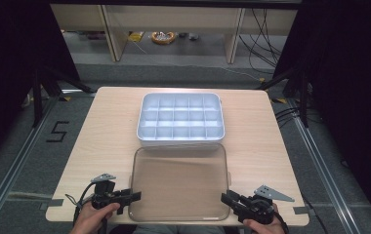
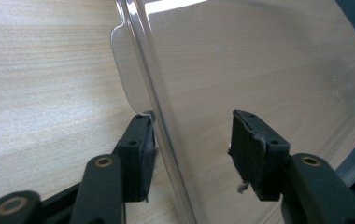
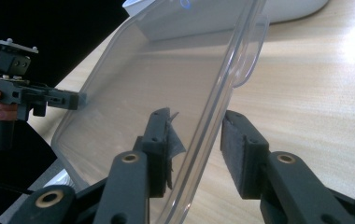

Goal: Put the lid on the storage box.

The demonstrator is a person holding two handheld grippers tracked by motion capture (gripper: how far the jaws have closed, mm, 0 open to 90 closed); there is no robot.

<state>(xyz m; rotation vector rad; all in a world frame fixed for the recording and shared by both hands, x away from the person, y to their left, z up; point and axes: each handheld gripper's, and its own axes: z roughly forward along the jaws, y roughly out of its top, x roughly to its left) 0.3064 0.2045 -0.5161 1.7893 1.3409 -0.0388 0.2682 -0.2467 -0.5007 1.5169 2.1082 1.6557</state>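
A clear plastic lid [image 1: 179,183] lies flat on the wooden table [image 1: 100,131] near its front edge. Just behind it stands a white compartment box [image 1: 180,118], uncovered. My left gripper [image 1: 135,196] is at the lid's left edge; in the left gripper view its jaws [image 2: 192,126] stand open astride the lid's rim [image 2: 166,140], beside a small tab [image 2: 126,74]. My right gripper [image 1: 226,199] is at the lid's right edge, open, and the rim [image 3: 208,126] passes between its jaws [image 3: 196,119]. Across the lid [image 3: 143,79], the right gripper view shows the left gripper [image 3: 77,99] in a hand.
The box's compartments look empty. Bare wood lies on both sides of the box and lid. Black stand legs [image 1: 47,83] and cables [image 1: 266,34] sit on the floor beyond the table, with shelving legs [image 1: 113,34] farther back.
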